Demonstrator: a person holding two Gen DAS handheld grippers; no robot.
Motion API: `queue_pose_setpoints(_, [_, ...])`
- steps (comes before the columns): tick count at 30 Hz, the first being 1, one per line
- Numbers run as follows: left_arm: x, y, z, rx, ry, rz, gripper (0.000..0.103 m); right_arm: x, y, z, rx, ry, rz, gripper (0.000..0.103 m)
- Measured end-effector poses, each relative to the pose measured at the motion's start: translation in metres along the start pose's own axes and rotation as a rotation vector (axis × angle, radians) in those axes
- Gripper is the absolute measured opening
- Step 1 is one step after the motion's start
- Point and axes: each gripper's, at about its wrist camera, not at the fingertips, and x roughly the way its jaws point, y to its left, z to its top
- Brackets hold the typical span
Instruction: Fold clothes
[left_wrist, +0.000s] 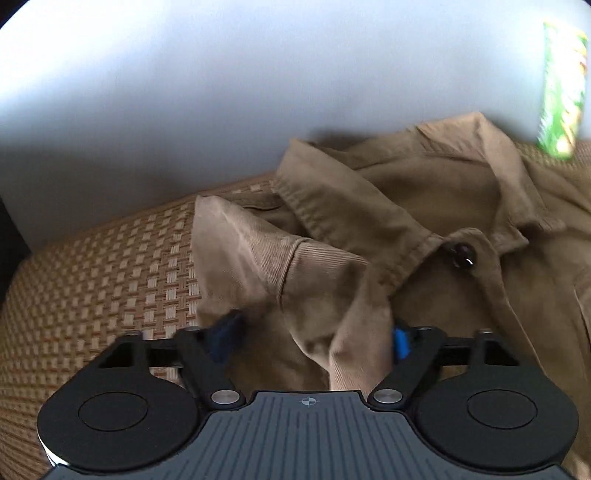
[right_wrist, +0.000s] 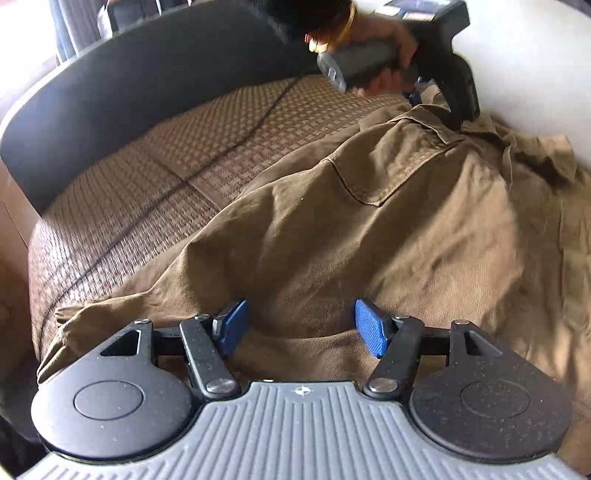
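Left wrist view: woven mat (left_wrist: 92, 266) covers the surface at left, tan and cream checks, with a pale wall (left_wrist: 221, 92) behind it. Brown shirt (left_wrist: 424, 206) lies on the mat from the centre to the right edge, collar up top, one dark button (left_wrist: 463, 254) fastened below the collar. A folded sleeve or shoulder part, lighter on its inner side, bunches up right in front of the left gripper (left_wrist: 314, 338). Its jaws stand wide apart, blue pads (left_wrist: 400, 341) on either side of that bunch of cloth; cloth sits between them, but the pads do not look clamped on it. A blurred green packet (left_wrist: 561, 92) stands at the far right edge. Right wrist view: dark curved headboard (right_wrist: 129, 103) at upper left, the same mat (right_wrist: 166, 177) below it with a dark seam line running across. The shirt (right_wrist: 388, 229) spreads from lower left to the right edge, chest pocket (right_wrist: 391, 166) with flap facing up. Right gripper (right_wrist: 301, 325) sits low over the shirt hem area, jaws apart, blue pads (right_wrist: 371, 326) clear of each other, fabric under and between them, not pinched. At top right a hand (right_wrist: 384, 55) with a gold bangle (right_wrist: 351, 26) holds the other gripper, tip down at the shirt's far end.
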Motion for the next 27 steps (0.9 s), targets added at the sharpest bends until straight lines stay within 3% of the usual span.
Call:
queue_pose_setpoints(3, [-0.001,0.002,0.006,-0.008,0.024,0.000,0.082,0.006,-0.004,0.006,-0.007,0.018,0.035,0.070])
queue_pose_setpoints(5, [-0.012,0.004,0.013,-0.011,0.056,-0.030,0.068,0.007,-0.005,0.015,-0.009,0.059,0.050,0.070])
queue_pose_setpoints(8, [-0.067,0.011,0.013,-0.031,-0.015,-0.100,0.069,-0.012,0.003,0.035,-0.003,0.097,0.039,0.065])
queue_pose_setpoints(10, [-0.111,0.011,0.001,-0.022,-0.066,-0.187,0.072,-0.035,0.011,0.044,0.011,0.065,0.055,0.065])
queue_pose_setpoints(12, [-0.148,0.002,-0.020,0.010,-0.055,-0.296,0.077,-0.052,0.021,0.045,0.028,0.063,0.066,0.064])
queue_pose_setpoints(16, [-0.183,-0.030,-0.086,0.113,0.074,-0.470,0.080,-0.063,0.042,0.030,0.055,0.135,0.086,0.058])
queue_pose_setpoints(19, [-0.167,-0.053,-0.138,0.182,0.186,-0.463,0.079,-0.046,0.049,0.013,0.089,0.206,0.060,0.055])
queue_pose_setpoints(21, [-0.155,-0.060,-0.158,0.204,0.170,-0.411,0.079,-0.031,0.048,0.003,0.129,0.225,0.053,0.055])
queue_pose_setpoints(24, [-0.149,-0.064,-0.161,0.161,0.162,-0.387,0.083,-0.021,0.048,0.000,0.178,0.217,0.050,0.058])
queue_pose_setpoints(27, [-0.163,-0.065,-0.149,0.115,0.189,-0.363,0.079,-0.027,0.045,0.005,0.209,0.240,0.061,0.056])
